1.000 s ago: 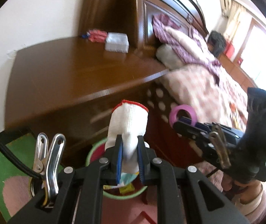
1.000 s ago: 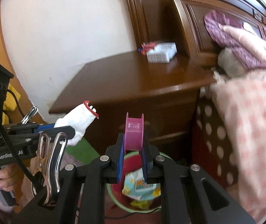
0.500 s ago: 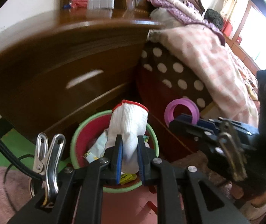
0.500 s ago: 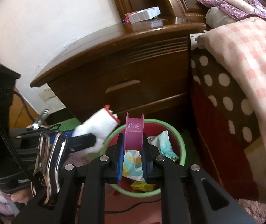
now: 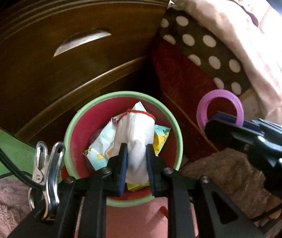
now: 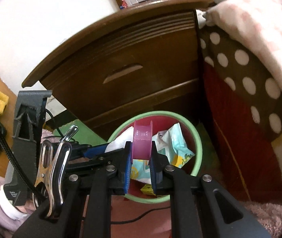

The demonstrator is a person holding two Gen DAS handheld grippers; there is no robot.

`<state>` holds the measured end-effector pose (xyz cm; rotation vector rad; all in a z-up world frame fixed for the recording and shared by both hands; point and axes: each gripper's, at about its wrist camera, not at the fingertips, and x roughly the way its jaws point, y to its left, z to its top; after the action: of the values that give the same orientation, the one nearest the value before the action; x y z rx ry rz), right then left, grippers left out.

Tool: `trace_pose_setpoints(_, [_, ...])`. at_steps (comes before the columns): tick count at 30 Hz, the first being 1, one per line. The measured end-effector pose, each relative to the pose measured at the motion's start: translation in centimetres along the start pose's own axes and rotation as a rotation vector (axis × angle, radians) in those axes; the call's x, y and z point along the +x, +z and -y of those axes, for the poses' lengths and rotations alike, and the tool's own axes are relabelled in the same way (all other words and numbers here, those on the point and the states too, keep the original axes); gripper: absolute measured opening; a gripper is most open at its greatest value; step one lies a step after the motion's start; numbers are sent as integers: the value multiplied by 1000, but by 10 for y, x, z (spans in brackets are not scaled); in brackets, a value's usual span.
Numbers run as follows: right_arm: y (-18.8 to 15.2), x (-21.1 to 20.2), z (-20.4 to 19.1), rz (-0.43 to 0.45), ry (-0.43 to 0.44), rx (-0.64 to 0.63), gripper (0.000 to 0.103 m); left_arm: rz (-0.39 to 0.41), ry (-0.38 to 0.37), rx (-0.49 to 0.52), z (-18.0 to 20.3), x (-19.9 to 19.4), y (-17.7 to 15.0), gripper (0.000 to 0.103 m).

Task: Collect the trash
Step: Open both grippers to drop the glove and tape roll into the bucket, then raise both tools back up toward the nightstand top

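While clamped in left gripper (image 5: 136, 163): white glove (image 5: 135, 136), red-trimmed cuff, over bin (image 5: 71, 130).

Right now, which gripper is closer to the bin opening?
Left. The left gripper, holding the white glove, sits over the green-rimmed bin. The right gripper, holding the pink tape spool, is off to the bin's side, by the bed.

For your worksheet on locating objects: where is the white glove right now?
In the left wrist view, the white glove sits centre frame between the left gripper pads, over the green-rimmed bin.
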<state>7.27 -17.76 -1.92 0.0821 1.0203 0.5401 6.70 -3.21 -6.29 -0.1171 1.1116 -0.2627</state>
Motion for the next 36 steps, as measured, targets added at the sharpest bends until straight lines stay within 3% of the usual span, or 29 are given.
trace_pose_setpoints(12, [-2,11,3,-29,3,24,17,-3,6,-14,-4,2,-1,35])
trace_pose_setpoints(17, [-3,14,1,-39,13,14,17,6,16,-26,-5,-1,0,35])
trace_pose_setpoints(24, [-3,14,1,-30,17,18,30,16,19,-25,-3,-6,0,35])
trace_pose_setpoints(36, [-2,-8,-7,37,27,-2,31,80,48,27,14,-39,4,35])
